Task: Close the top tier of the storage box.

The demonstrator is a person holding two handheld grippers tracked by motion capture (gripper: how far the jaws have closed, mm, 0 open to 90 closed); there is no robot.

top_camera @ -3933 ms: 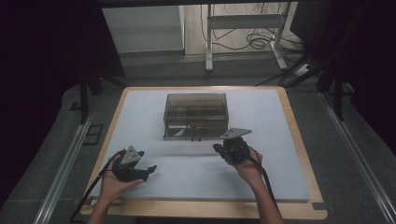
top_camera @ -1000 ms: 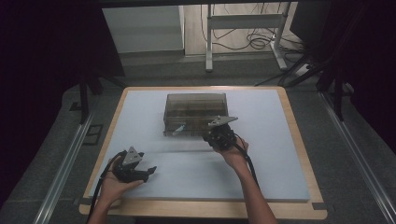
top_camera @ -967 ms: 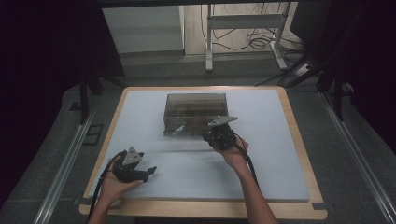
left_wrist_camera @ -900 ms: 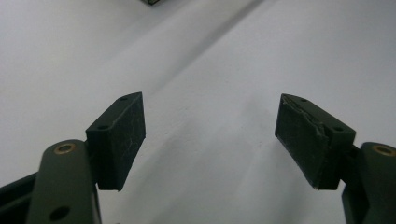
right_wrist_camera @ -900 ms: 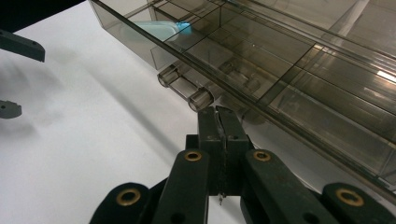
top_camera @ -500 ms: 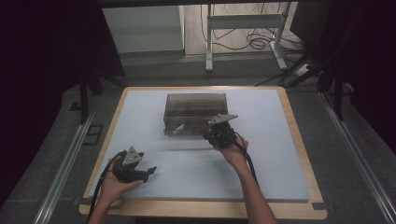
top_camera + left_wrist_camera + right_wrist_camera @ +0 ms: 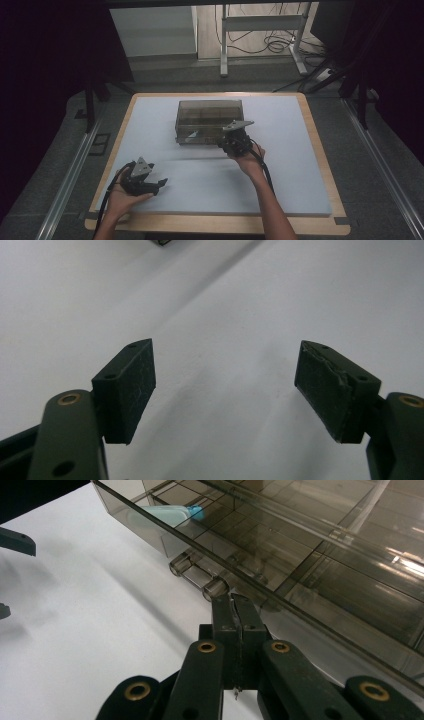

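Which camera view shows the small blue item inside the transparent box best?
The right gripper view: the blue item lies close, behind the box wall. The high view gives a tiny pale speck.

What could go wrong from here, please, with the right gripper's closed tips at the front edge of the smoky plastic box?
1. The shut right gripper sits at the clear latch of the box; its narrow tips might slip off the smooth plastic.
2. Nothing steadies the box: the left gripper rests open, well away, so a push or pull could slide it across the white mat.
3. A jolt might shift the blue-tipped item inside.
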